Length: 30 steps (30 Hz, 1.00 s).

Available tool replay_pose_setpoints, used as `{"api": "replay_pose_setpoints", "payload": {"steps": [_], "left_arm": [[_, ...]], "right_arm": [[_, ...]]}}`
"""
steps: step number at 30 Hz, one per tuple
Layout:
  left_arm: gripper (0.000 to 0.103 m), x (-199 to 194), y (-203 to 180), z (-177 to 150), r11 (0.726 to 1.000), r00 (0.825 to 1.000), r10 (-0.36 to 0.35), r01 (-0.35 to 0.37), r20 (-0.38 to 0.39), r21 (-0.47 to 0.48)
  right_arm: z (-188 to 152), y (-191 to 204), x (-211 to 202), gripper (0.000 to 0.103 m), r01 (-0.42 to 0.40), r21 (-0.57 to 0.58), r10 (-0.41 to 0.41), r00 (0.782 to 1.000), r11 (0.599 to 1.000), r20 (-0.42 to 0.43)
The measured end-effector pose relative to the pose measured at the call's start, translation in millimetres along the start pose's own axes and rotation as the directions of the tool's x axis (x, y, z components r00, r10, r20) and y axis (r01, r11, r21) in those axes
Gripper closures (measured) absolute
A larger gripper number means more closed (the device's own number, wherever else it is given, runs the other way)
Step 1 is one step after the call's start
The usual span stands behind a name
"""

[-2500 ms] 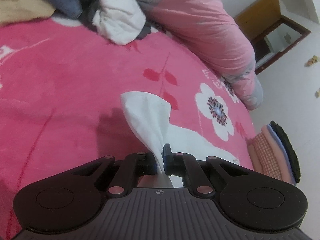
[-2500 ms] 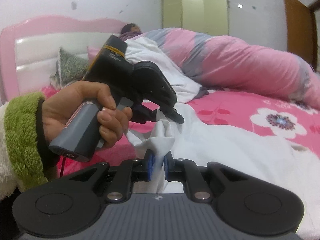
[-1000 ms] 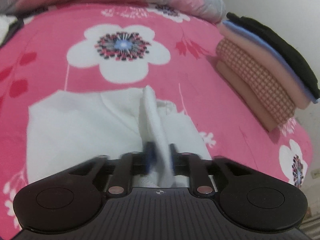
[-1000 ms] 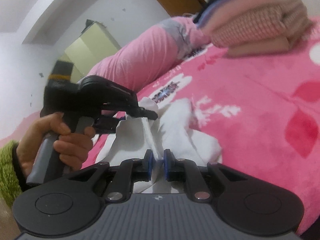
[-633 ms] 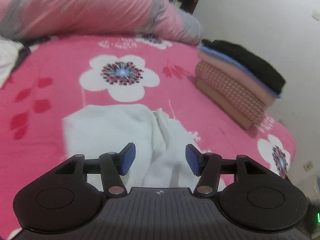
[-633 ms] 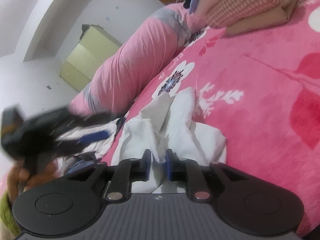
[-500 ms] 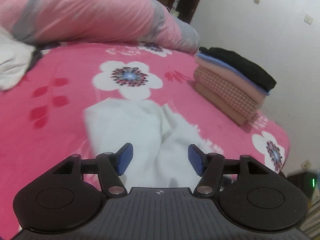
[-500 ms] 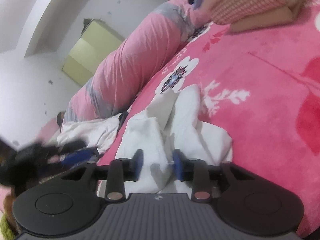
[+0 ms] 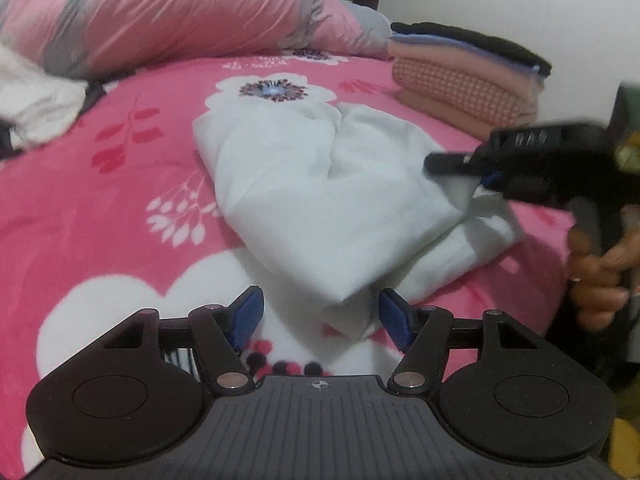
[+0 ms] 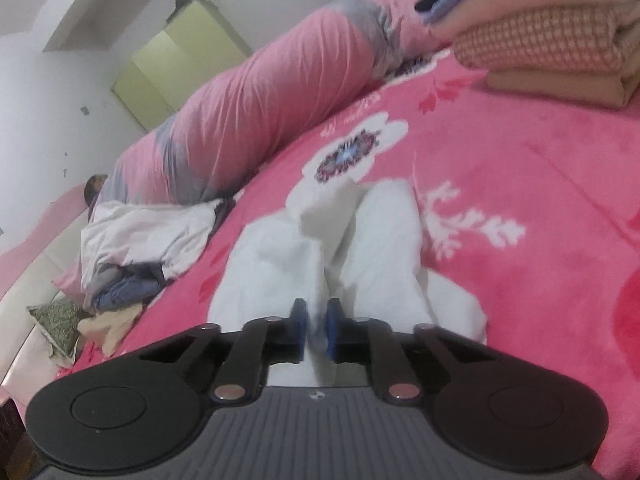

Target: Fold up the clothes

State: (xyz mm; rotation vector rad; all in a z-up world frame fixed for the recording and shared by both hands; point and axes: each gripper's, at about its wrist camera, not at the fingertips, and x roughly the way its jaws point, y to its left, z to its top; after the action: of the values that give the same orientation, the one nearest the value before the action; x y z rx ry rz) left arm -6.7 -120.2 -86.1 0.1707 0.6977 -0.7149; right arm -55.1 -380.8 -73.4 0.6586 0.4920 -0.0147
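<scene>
A white garment lies crumpled and partly folded on the pink flowered bed cover. My left gripper hovers open just short of the garment's near edge, with nothing between its blue pads. At the right of the left wrist view, a hand holds my right gripper, which pinches the garment's right edge. In the right wrist view the white garment runs into my right gripper, whose jaws are shut on a fold of it.
A stack of folded clothes sits at the bed's far right corner. A rolled pink and grey duvet lies along the back. A heap of unfolded clothes and a pillow lie by the headboard, and a wardrobe stands behind.
My left gripper let go of the white garment, opened wide and drew back. My right gripper opened slightly half a second ago and has shut on the cloth again.
</scene>
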Motion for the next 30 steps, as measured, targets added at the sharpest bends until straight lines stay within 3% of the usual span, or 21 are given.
{"api": "replay_pose_setpoints", "payload": {"steps": [5,9,12,13,17,20,23,28,30], "left_arm": [[0.052,-1,-4,-3,0.998,0.998,0.053,-0.053,0.031,-0.018],[0.053,-4,-5,-8,0.996,0.996,0.079,-0.077,0.046,-0.041],[0.052,-4,-4,-9,0.995,0.996,0.079,-0.077,0.047,-0.06],[0.052,-3,-3,-9,0.995,0.996,0.08,-0.077,0.044,-0.065],[0.052,-2,0,-8,0.992,0.995,0.09,-0.087,0.036,-0.087],[0.052,-2,1,-10,0.99,0.994,0.104,-0.101,0.033,-0.102],[0.052,-1,1,-11,0.986,0.992,0.12,-0.116,0.026,-0.117],[0.053,-2,0,-12,0.983,0.99,0.137,-0.132,0.031,-0.125],[0.054,-2,-3,-12,0.983,0.989,0.146,-0.141,0.035,-0.12]], "right_arm": [[8,6,-16,0.101,0.009,-0.014,-0.008,0.998,1.0,0.055],[10,-10,-18,0.097,-0.014,0.088,0.014,1.0,0.996,-0.003],[6,-30,-21,0.076,-0.039,0.217,0.051,0.998,0.975,-0.049],[3,-34,-23,0.064,-0.039,0.24,0.053,0.997,0.97,-0.051],[-5,-41,-35,0.061,-0.063,0.302,0.077,0.996,0.951,-0.035],[-7,-36,-38,0.061,-0.073,0.275,0.089,0.995,0.959,-0.047],[-7,-24,-30,0.058,-0.012,0.19,0.031,0.995,0.982,-0.096],[-6,-16,-11,0.058,0.018,0.117,0.0,0.989,0.993,-0.15],[-5,-15,-3,0.062,0.017,0.098,-0.002,0.988,0.995,-0.156]]}}
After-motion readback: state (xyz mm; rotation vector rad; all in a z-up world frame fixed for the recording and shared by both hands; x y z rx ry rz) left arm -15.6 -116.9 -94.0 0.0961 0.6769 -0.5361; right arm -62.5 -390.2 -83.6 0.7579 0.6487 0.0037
